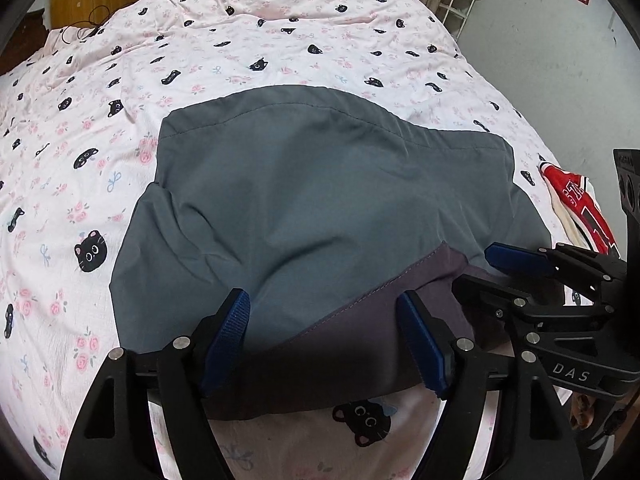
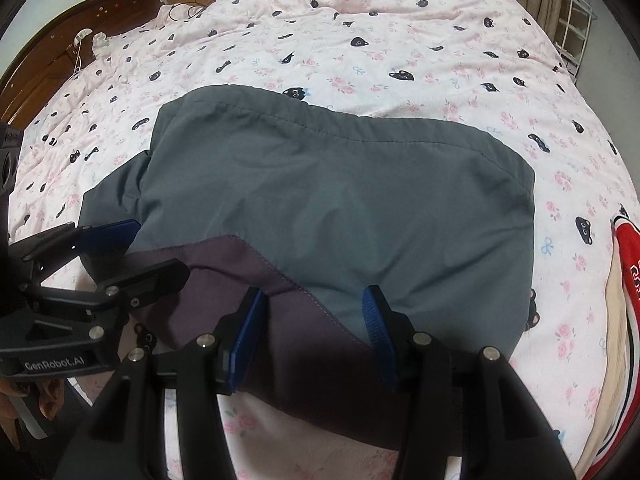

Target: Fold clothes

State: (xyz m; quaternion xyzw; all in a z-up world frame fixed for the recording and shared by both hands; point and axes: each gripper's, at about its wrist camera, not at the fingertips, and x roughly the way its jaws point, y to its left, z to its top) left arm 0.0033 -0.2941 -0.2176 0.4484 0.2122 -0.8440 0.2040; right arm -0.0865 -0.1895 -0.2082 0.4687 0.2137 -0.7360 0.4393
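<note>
Your grey garment (image 1: 320,200) lies spread on the bed (image 1: 100,140), its stitched hem at the far side and a purple-grey panel (image 1: 380,320) turned over at the near edge, right under both tools. That near edge is where a fold has to start, which is likely why you have brought both hands low and side by side there. Your left gripper (image 1: 324,340) has its jaws apart, straddling the seam between grey and purple cloth; neither pad presses on the fabric. Your right gripper (image 2: 316,332) is also parted, less wide, with the same edge lying between its pads and nothing pinched. Two grips set apart would let the edge lift evenly rather than bunch. A red printed garment (image 2: 628,280) lies well off to the right, out of your way
</note>
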